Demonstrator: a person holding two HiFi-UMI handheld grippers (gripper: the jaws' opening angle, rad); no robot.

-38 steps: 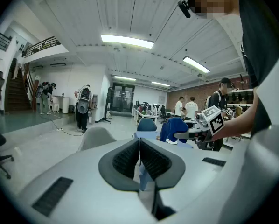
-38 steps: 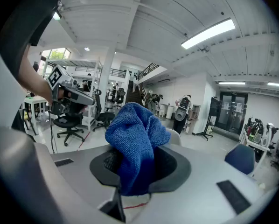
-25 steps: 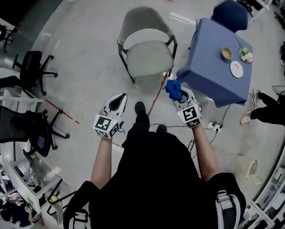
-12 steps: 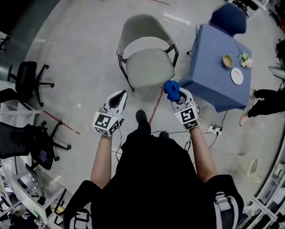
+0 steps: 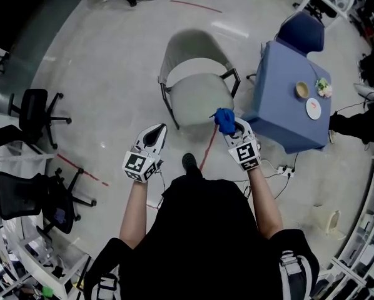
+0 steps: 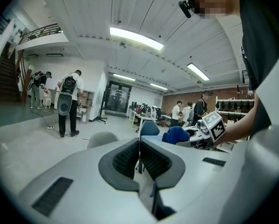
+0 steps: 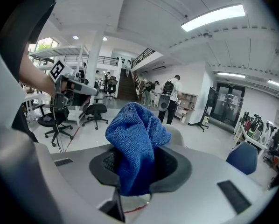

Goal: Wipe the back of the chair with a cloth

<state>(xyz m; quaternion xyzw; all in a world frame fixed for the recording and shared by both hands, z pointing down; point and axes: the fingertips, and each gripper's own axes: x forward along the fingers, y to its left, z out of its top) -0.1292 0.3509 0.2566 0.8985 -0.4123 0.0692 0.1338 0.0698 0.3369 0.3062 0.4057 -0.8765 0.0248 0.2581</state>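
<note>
In the head view we hold the left gripper [image 5: 154, 133] and the right gripper [image 5: 232, 127] side by side, near the front of the pale grey padded chair [image 5: 196, 86]. A blue-draped table [image 5: 281, 105] stands to the right. In the left gripper view our jaws are pressed together. In the right gripper view our jaws pinch the crumpled blue microfibre cloth [image 7: 135, 141], with the chair just beyond it.

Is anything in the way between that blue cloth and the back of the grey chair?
Only the grey seat: it faces the person, so the backrest lies beyond it from the blue cloth in the right gripper. Nothing else shows between.
</note>
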